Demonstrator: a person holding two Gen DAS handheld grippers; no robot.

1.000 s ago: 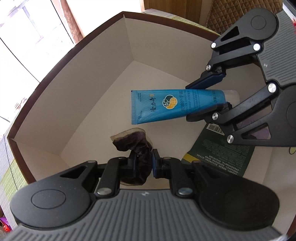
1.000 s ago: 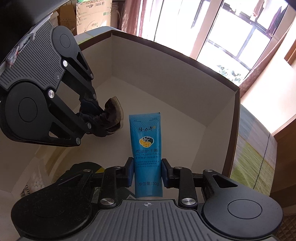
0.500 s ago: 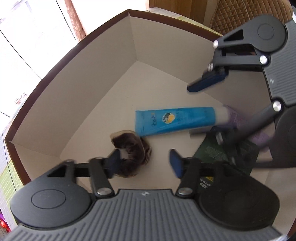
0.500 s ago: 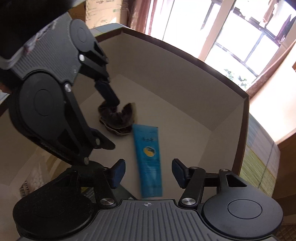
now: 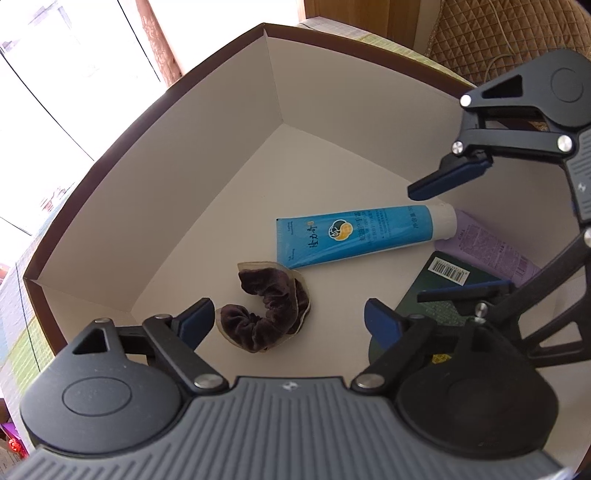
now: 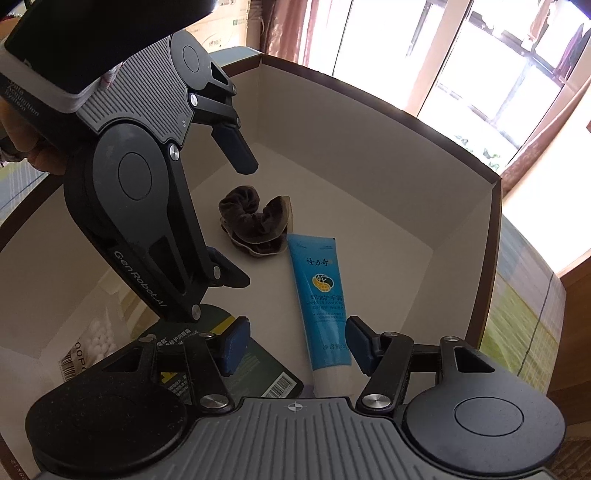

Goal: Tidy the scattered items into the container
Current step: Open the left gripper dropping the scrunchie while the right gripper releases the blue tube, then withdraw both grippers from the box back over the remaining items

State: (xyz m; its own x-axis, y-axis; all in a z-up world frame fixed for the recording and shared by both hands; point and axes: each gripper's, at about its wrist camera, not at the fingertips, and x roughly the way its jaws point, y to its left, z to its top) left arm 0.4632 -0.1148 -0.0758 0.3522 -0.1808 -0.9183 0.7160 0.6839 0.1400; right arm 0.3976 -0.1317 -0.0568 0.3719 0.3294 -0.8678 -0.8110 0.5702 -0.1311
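A brown-rimmed cardboard box (image 5: 207, 155) (image 6: 369, 155) fills both views. On its floor lies a dark brown scrunchie (image 5: 267, 308) (image 6: 255, 218) in clear wrap. Beside it rests a blue hand-cream tube (image 5: 354, 234) (image 6: 321, 295). My left gripper (image 5: 290, 321) is open above the scrunchie, holding nothing. My right gripper (image 6: 295, 343) is open over the tube's cap end, also holding nothing. Each gripper shows in the other's view, the right gripper (image 5: 454, 236) and the left gripper (image 6: 236, 221).
A purple tube (image 5: 487, 245) and a dark green packet (image 5: 439, 291) (image 6: 258, 373) lie in the box near the right gripper. A pack of cotton swabs (image 6: 92, 339) sits at the lower left. A quilted chair back (image 5: 498, 33) and windows stand beyond the box.
Both grippers opened and let go: the scrunchie and the blue tube dropped from the jaws onto the box floor. Both grippers have since drawn upward and back.
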